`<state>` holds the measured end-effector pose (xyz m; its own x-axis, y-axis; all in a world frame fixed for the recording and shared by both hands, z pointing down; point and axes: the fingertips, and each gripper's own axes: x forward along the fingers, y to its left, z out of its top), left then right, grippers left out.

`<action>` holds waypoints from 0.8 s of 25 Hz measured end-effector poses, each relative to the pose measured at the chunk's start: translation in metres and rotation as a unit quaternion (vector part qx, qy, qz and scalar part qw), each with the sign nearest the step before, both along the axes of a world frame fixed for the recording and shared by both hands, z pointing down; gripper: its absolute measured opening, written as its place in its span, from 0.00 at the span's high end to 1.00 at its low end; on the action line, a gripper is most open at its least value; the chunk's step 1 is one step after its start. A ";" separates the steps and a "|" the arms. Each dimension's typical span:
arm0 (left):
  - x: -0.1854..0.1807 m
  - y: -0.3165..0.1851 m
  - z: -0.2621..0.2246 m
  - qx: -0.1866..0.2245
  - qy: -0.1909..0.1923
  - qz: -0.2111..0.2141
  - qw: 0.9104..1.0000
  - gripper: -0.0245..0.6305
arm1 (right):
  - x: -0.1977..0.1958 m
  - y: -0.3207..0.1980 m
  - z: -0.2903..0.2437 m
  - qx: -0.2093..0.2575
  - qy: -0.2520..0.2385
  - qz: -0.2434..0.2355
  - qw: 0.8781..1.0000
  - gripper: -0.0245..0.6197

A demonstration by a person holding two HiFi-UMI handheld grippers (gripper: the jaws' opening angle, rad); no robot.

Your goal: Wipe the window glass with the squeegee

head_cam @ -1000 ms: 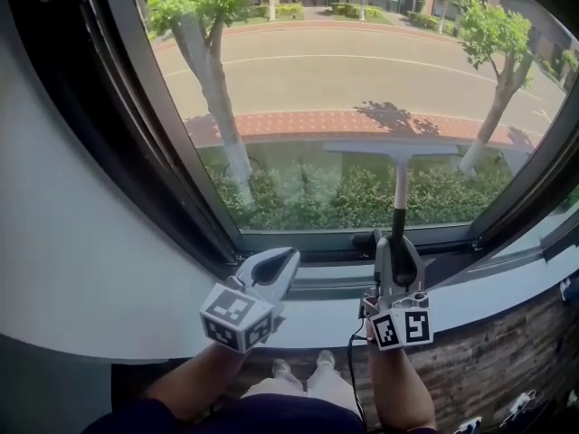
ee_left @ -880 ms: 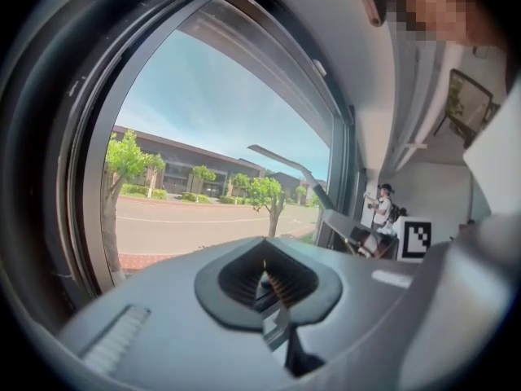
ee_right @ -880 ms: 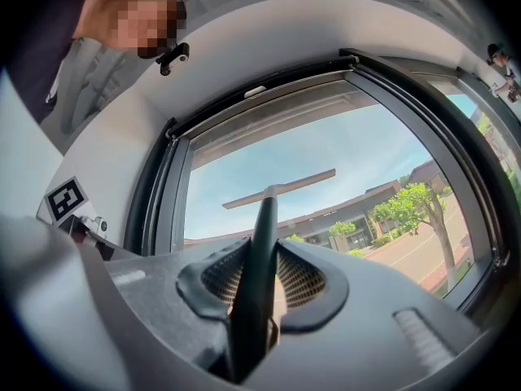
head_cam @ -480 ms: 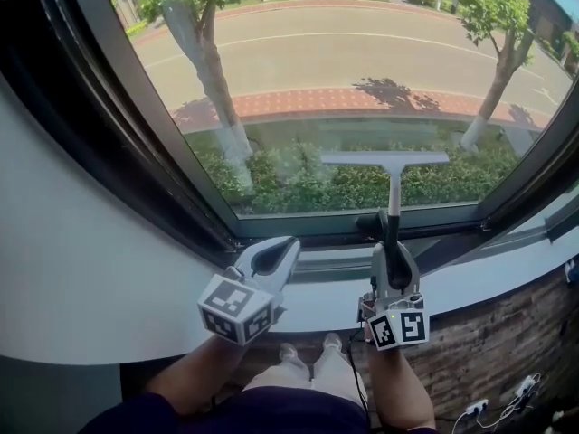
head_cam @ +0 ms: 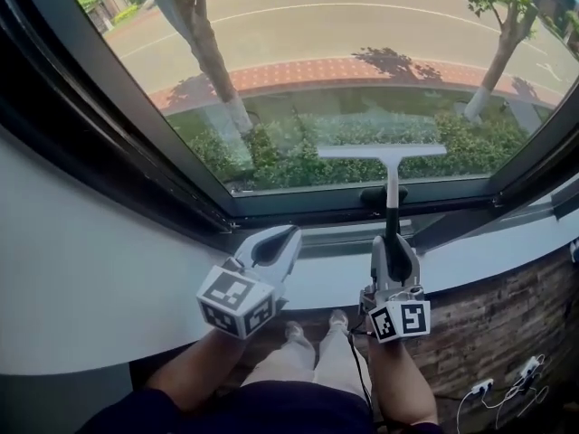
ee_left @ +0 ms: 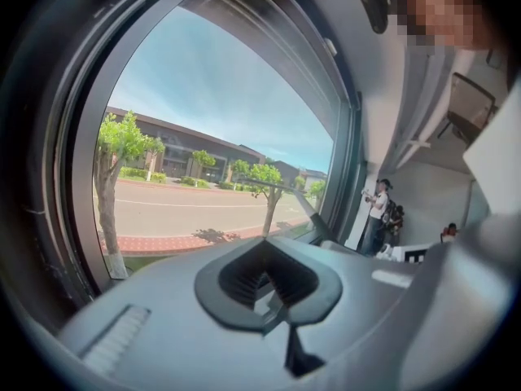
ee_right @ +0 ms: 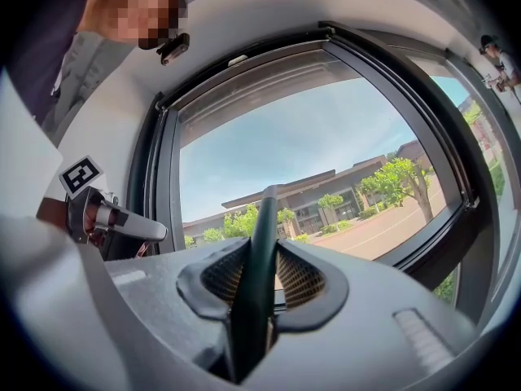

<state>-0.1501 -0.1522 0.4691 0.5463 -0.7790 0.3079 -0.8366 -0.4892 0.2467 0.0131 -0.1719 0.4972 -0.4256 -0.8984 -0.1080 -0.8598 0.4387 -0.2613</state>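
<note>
Tightly, right gripper (head_cam: 393,247) fingers (ee_right: 305,279) clamp the squeegee (head_cam: 382,151)

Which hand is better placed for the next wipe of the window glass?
Right: the right tongs are shut on the squeegee, blade at the window glass; the left tongs are shut, empty.

Outdoors, a pale-trunked tree (head_cam: 213,66) stands at the left and a second tree (head_cam: 493,66) at the right, both beside a red brick pavement (head_cam: 308,72) that borders a grey road (head_cam: 344,30). A green hedge (head_cam: 298,156) runs on the near side of the pavement. Across the road, a long low building (ee_left: 163,149) sits under blue sky (ee_left: 212,80). Indoors, a white sill (head_cam: 118,269) curves above a brick wall (head_cam: 488,333), with white cables (head_cam: 479,389) low at the right. A bystander in a white top (ee_left: 376,214) stands farther along the room.
</note>
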 end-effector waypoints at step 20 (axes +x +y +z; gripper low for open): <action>0.001 0.017 0.046 -0.034 -0.009 -0.011 0.999 0.96 | 0.009 0.010 0.082 -0.110 -0.012 -0.007 0.994 0.80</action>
